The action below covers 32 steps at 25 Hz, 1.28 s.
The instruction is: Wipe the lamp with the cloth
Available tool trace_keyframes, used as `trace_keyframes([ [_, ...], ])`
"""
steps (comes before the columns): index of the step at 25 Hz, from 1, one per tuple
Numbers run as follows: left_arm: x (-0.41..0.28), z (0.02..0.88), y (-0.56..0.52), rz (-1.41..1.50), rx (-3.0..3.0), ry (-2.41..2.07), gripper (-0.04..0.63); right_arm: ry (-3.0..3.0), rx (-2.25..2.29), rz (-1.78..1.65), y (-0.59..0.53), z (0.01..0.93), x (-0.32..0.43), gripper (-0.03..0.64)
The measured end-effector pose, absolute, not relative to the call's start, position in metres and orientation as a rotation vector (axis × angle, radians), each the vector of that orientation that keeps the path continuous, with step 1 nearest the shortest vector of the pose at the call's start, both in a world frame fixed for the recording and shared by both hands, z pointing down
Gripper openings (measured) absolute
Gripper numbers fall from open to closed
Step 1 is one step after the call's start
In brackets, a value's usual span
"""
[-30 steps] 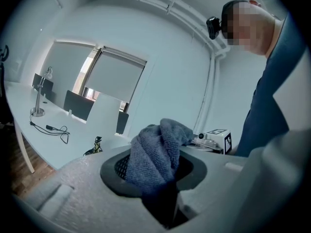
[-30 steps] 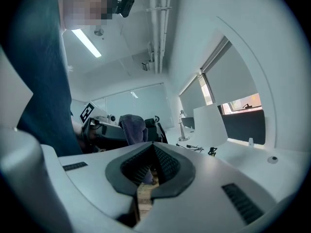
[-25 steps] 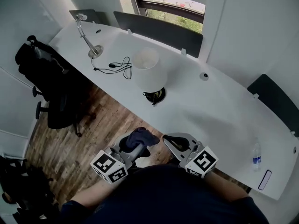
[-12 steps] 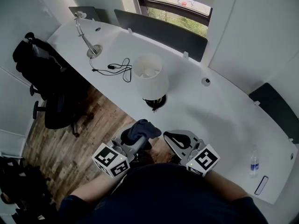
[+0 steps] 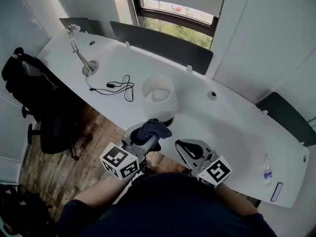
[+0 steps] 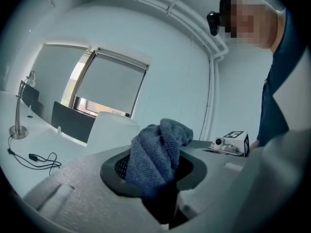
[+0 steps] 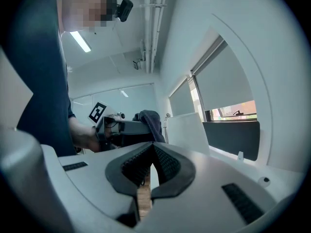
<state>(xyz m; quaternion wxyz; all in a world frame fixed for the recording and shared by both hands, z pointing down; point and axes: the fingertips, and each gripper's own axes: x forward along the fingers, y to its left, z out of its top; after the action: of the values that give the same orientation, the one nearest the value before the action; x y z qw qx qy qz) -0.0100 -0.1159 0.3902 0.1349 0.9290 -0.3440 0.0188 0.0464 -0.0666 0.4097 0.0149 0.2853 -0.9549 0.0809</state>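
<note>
The left tongs [image 5: 143,141] are clamped on a dark blue cloth [image 5: 154,129]. It bunches up out of the pads and stands above them in the left gripper view, with its lower fold squeezed in the slot between the jaws. The tongs hold the cloth over the near edge of the white counter [image 5: 232,132], just on the near side of the lamp [image 5: 158,96]. This is a table lamp with a white shade, and its dark base is partly covered by the cloth in the head view. In the right gripper view a narrow gap shows between the cloth [image 7: 151,121] and the shade [image 7: 187,131], so the two are close but apart.

The right tongs [image 5: 189,150] hang to the right of the left ones, also at the counter's near edge. Their ribbed pads are together at the tips with nothing between them; only a sliver of wooden floor [image 5: 74,157] shows through lower down.

At the counter's far left stands a silver gooseneck lamp [image 5: 79,53], with a black cable [image 5: 116,87] lying loose between it and the shaded lamp. A small bottle [image 5: 267,170] stands at the right end. A dark chair [image 5: 34,90] sits on the floor to the left, and a window [image 5: 173,21] lies beyond the counter.
</note>
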Motion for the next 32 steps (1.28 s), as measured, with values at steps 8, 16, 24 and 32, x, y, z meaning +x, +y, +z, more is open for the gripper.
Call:
trace_keyframes([
  [8,-0.016,0.381,-0.152,0.015,2.717,-0.957,0.132,-2.955,0.973,0.204,-0.091,0.396,0.040,0.011],
  [16,-0.026,0.408,-0.161,0.042,2.649,-0.954,0.132,-2.933,0.970,0.229,-0.084,0.404,0.032,0.011],
  [24,-0.044,0.461,-0.167,0.141,2.556,-0.981,0.132,-2.904,0.975,0.251,-0.076,0.408,0.029,0.011],
  [32,-0.049,0.508,-0.171,0.239,2.484,-0.965,0.132,-2.878,0.989,0.257,-0.072,0.411,0.029,0.011],
])
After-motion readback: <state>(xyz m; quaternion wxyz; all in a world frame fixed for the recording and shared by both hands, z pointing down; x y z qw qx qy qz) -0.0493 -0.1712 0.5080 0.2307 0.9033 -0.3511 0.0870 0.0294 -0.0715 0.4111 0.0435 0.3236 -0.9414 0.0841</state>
